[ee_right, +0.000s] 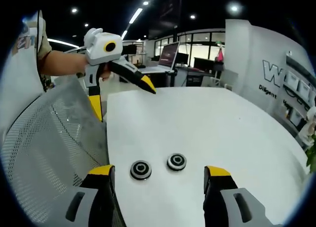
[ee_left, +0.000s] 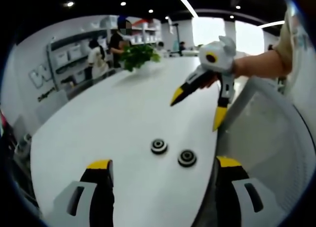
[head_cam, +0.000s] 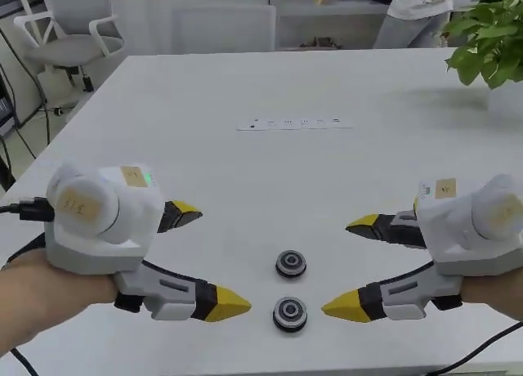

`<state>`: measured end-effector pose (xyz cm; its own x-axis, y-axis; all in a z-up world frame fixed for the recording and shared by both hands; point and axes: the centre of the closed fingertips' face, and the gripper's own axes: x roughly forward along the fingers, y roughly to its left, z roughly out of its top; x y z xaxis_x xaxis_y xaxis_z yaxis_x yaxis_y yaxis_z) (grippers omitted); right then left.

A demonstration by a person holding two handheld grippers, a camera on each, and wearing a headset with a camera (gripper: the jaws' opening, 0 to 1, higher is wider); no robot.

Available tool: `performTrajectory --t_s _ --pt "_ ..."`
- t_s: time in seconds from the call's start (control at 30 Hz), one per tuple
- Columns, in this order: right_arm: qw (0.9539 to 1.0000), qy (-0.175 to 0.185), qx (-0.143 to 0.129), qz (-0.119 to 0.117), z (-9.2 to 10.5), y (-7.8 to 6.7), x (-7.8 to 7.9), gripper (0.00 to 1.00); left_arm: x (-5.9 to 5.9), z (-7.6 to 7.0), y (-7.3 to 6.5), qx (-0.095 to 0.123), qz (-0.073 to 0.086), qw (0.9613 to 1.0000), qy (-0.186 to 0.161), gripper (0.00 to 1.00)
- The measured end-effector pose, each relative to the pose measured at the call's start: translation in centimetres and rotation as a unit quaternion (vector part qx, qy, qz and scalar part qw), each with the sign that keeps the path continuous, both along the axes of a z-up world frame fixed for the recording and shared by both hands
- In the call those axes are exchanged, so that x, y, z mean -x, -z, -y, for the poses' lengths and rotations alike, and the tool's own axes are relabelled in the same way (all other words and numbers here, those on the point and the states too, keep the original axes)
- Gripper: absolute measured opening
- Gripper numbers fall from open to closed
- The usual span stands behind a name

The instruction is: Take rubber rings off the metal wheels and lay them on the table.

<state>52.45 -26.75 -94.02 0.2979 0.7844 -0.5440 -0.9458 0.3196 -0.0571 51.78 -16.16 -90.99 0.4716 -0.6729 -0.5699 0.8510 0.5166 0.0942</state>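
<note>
Two wheels flat on white desk [head_cam: 245, 82], close together, not touching: far wheel [head_cam: 291, 264], near wheel [head_cam: 290, 312], dark rubber rings [head_cam: 290, 327] on both. Left tongs [head_cam: 221, 257] spread wide, holding nothing, just left of the pair, tips pointing inward. Right tongs [head_cam: 337, 266] likewise released, just right. Potted plant [head_cam: 486, 41] at far right corner.

Plant [head_cam: 489, 42] partly beyond right edge
</note>
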Motion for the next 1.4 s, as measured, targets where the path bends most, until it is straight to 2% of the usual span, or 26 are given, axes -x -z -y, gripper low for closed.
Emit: performTrajectory --t_s 0.07,0.5,0.8,1.0,1.4 --pt "1.0 -0.002 0.0 -0.002 -0.1 0.2 -0.1 0.71 0.0 0.3 0.3 0.002 -0.008 1.0 0.003 0.85" --pt "0.9995 -0.026 0.007 -0.019 -0.6 1.7 0.0 0.65 -0.6 1.3 2.1 -0.001 -0.028 0.9994 0.021 0.79" --pt "0.9979 -0.053 0.025 -0.029 -1.1 3.1 0.1 0.57 -0.5 1.7 4.0 -0.014 -0.047 0.9981 0.036 0.76" --pt "0.9962 -0.07 0.03 -0.042 -1.5 4.1 0.5 0.54 -0.4 2.5 4.6 -0.018 -0.054 0.9971 0.05 0.73" --pt "0.9934 -0.093 0.029 -0.061 -2.3 5.2 0.8 0.45 -0.1 3.8 5.8 -0.024 -0.072 0.9942 0.077 0.61"
